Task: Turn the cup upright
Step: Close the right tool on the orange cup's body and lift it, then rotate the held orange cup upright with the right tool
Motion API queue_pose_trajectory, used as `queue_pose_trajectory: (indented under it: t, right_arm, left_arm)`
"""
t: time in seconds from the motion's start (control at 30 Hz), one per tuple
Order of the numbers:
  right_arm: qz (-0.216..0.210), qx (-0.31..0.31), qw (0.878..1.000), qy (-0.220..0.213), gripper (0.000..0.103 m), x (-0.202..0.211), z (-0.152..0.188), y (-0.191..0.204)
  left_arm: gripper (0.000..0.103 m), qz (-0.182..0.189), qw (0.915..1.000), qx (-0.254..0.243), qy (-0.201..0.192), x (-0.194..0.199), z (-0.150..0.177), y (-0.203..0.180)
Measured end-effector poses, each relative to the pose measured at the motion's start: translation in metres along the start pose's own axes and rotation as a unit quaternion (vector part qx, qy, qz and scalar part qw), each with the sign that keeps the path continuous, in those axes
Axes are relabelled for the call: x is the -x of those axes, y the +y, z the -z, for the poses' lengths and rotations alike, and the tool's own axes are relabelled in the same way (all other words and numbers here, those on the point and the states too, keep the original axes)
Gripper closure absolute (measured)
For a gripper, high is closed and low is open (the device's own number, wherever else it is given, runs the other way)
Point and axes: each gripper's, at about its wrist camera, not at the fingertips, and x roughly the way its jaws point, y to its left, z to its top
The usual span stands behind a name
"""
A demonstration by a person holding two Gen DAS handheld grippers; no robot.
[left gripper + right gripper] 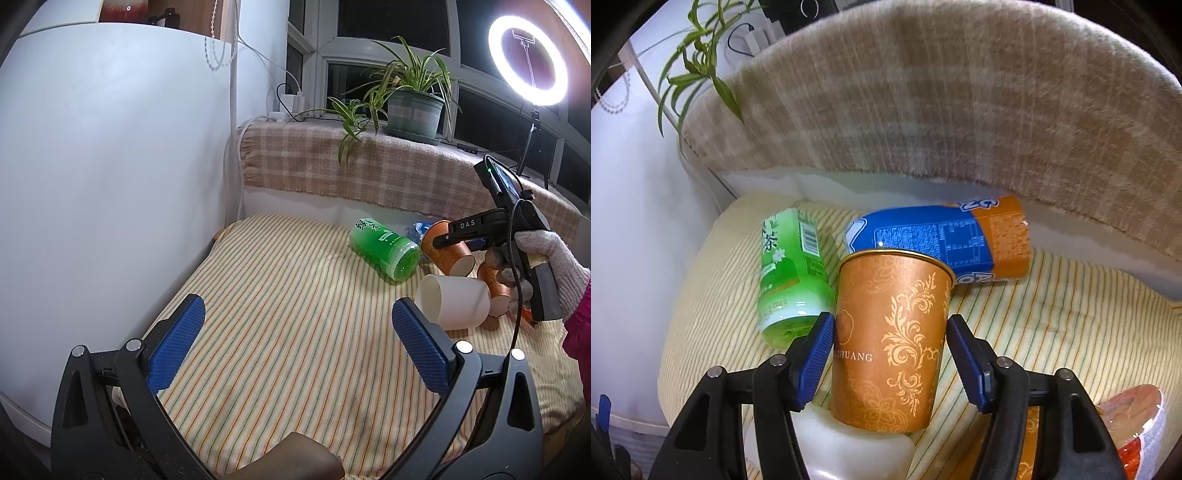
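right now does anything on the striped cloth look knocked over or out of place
Yes. The green bottle and the blue-and-orange canister both lie on their sides. The white cup is tipped over, mouth facing sideways. The right gripper brackets the orange cup, held tilted in the air; another orange cup lies behind.

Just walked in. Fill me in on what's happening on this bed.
A person holds a claw in each hand. The right claw has its pads on both sides of an orange paper cup, lifted and tilted off the striped sheet. The left claw is open and empty. A white cup and green bottle lie tipped over nearby.
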Motion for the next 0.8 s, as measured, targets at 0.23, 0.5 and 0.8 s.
queue_pose_trajectory:
  t: [0.23, 0.5, 0.8]
  right_arm:
    - [-0.012, -0.005, 1.0, -0.013, 0.039, 0.018, 0.003, 0.0]
    - [-0.026, -0.02, 0.998, -0.054, 0.039, 0.062, 0.012, -0.006]
    - [-0.053, -0.043, 0.994, -0.091, 0.039, 0.109, 0.057, -0.009]
  left_arm:
    - [0.0, 0.001, 1.0, 0.001, -0.003, 0.006, 0.001, -0.001]
    - [0.0, 0.01, 0.9999, -0.006, -0.012, 0.017, 0.001, -0.007]
    - [0.0, 0.032, 0.9993, -0.018, -0.01, 0.022, 0.001, -0.024]
